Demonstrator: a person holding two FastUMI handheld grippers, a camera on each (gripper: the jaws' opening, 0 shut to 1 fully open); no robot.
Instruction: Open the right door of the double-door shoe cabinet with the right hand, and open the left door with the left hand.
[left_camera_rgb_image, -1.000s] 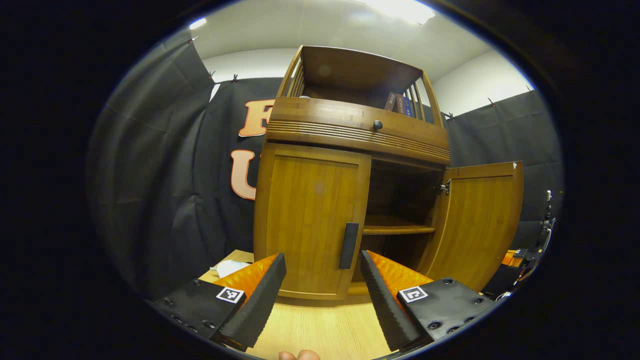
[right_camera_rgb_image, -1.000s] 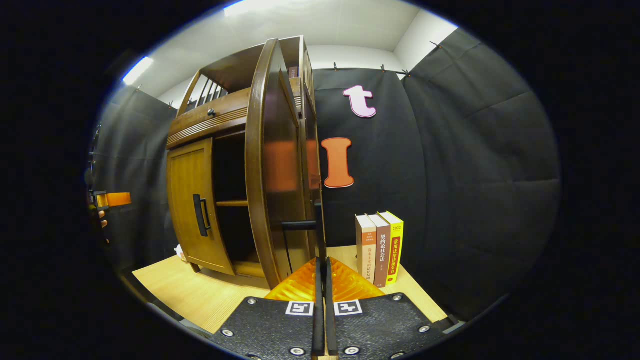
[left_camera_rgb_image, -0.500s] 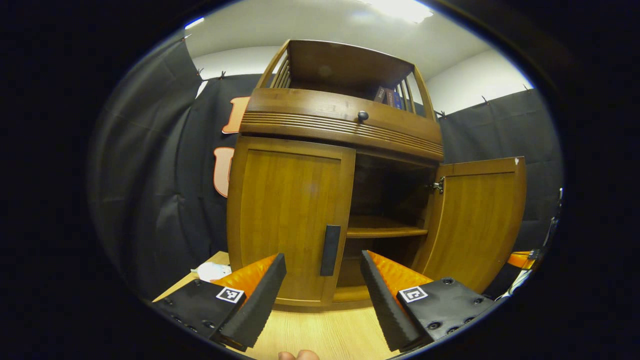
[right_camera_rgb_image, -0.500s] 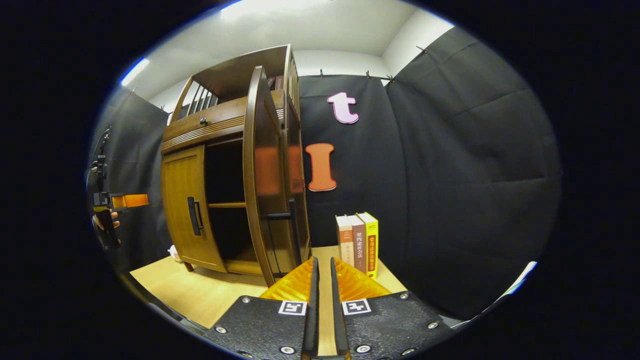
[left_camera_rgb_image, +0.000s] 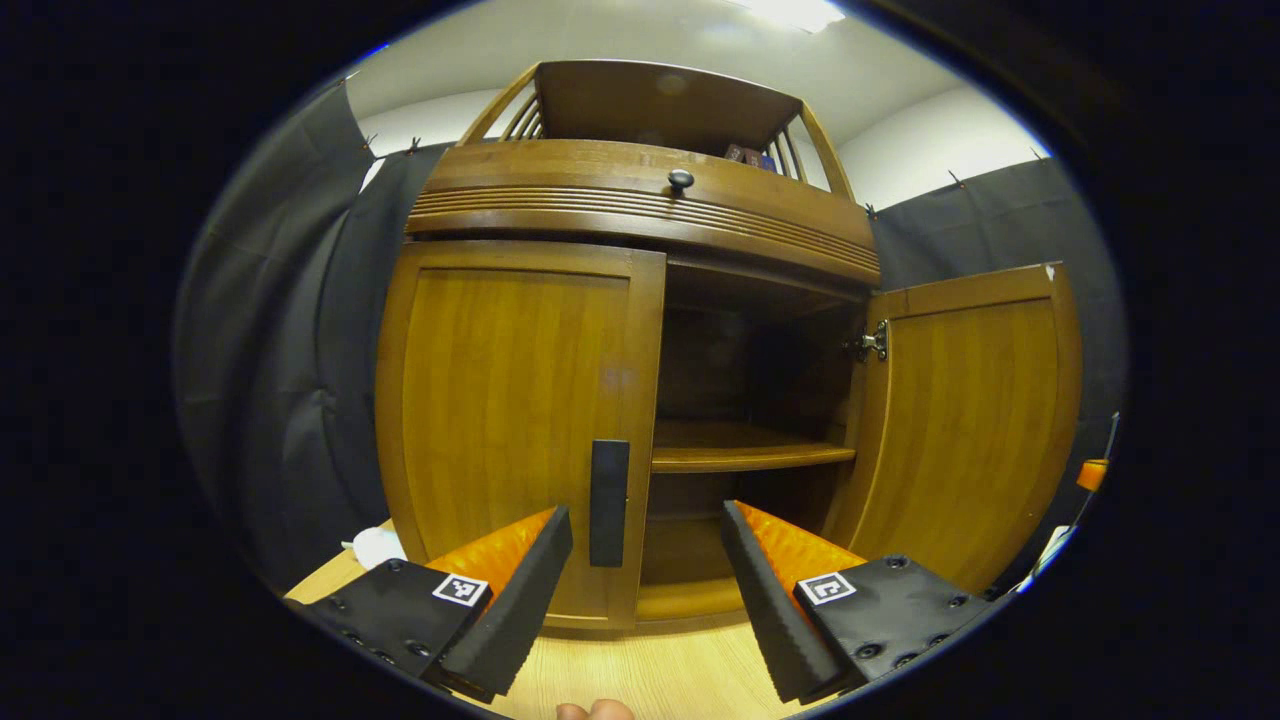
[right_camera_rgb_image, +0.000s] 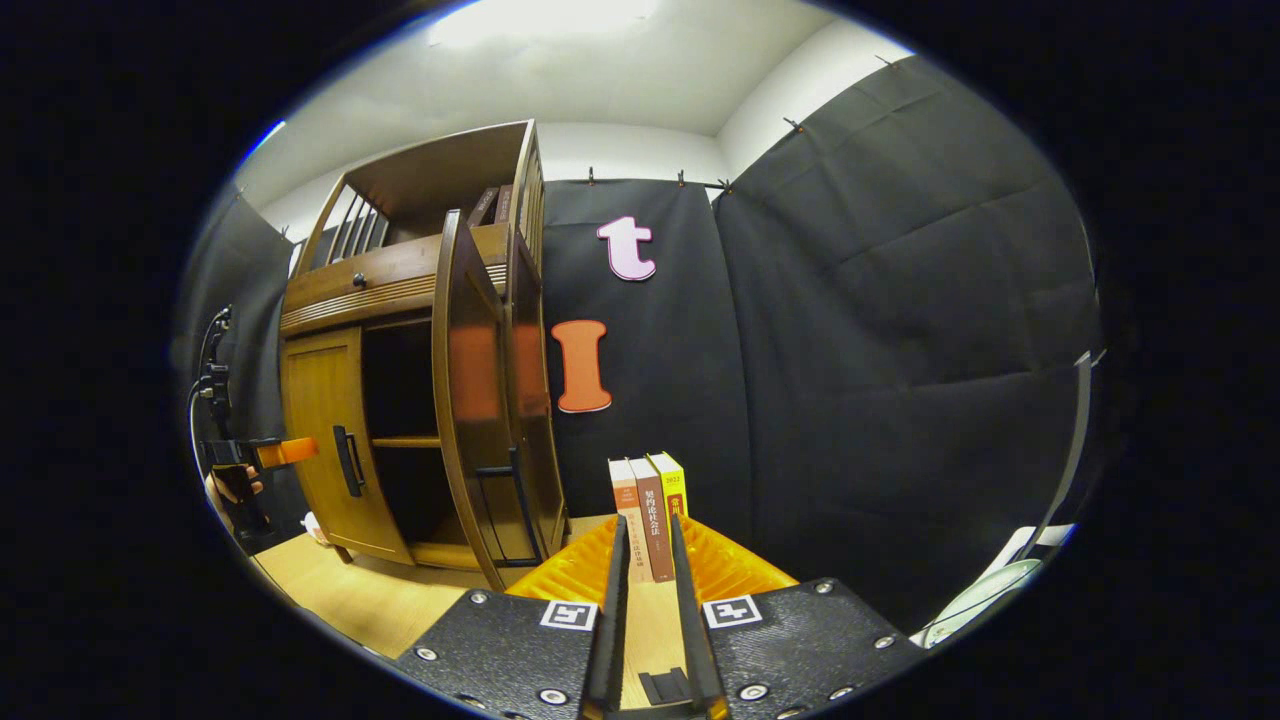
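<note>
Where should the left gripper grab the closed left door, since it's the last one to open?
Judging by its shape, take the black vertical handle near the left door's inner edge. Come straight from the front, the open left gripper's fingers on either side of the bar, then close and pull outward.

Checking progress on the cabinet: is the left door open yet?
No, the left door sits flush and shut, its black handle ungrasped.

Three books (right_camera_rgb_image: 650, 505) stand upright side by side on the light wood bench (right_camera_rgb_image: 350, 595), right beyond the fingers (right_camera_rgb_image: 612, 610) in the right gripper view. Some crumpled white thing (left_camera_rgb_image: 378, 546) sits on the bench left of the left view's fingers (left_camera_rgb_image: 505, 610), can't tell what.
</note>
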